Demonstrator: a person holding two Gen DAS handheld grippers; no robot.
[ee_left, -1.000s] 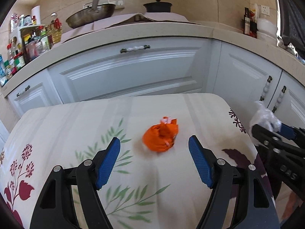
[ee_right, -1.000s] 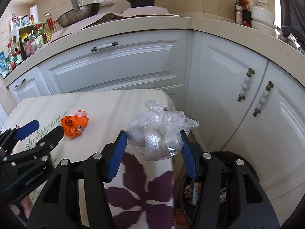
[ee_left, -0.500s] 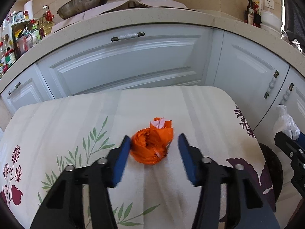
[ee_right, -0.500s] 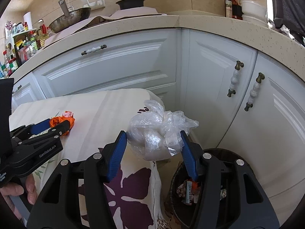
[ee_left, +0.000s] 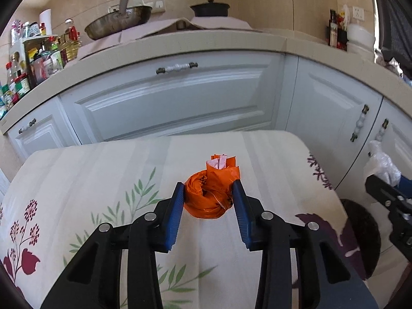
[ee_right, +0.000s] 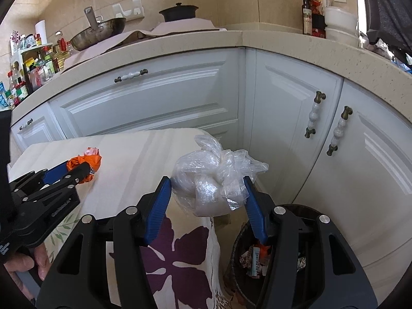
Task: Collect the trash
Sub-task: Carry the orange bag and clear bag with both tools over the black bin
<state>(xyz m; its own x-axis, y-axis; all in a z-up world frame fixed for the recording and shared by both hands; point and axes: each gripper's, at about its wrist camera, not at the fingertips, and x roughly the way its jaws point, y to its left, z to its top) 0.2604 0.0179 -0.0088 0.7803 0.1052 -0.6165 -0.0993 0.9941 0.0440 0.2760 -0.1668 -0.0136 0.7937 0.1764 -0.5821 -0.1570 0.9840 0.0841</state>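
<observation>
Two grippers: each was clamped on one piece of trash, over or beside the cloth-covered table.
Cabinets (ee_right: 159, 97): white doors with pale handles ran below the counter, turning a corner behind the table.
Counter (ee_left: 180, 43): beige top carried a pan (ee_left: 118, 23), a dark lidded pot (ee_left: 209, 7) and, at its far left end, a crowd of bottles (ee_left: 38, 59).
Table (ee_left: 103, 159): covered with a pale striped cloth printed with green sprigs and dark purple flowers; its right edge hung down just beside the bin.
Bin (ee_right: 240, 242): dark, round, on the floor at the table's near right corner, below the right gripper, with scraps of wrappers inside.
Left gripper (ee_left: 208, 195): its jaws had just been closing, and the blue pads pressed on both sides of the orange bag.
Right gripper (ee_right: 207, 193): held past the table's right edge, its blue pads clamped on the clear bag.
Clear bag (ee_right: 213, 180): crumpled see-through plastic bundle between the right pads, in the air above the gap between table edge and bin.
Orange bag (ee_left: 209, 193): crumpled orange plastic wad with a pinkish scrap at its top, near the middle of the table; whether it rested on the cloth could not be told.
Hand (ee_right: 23, 265): fingers showed at the left gripper's handle in the right wrist view.
</observation>
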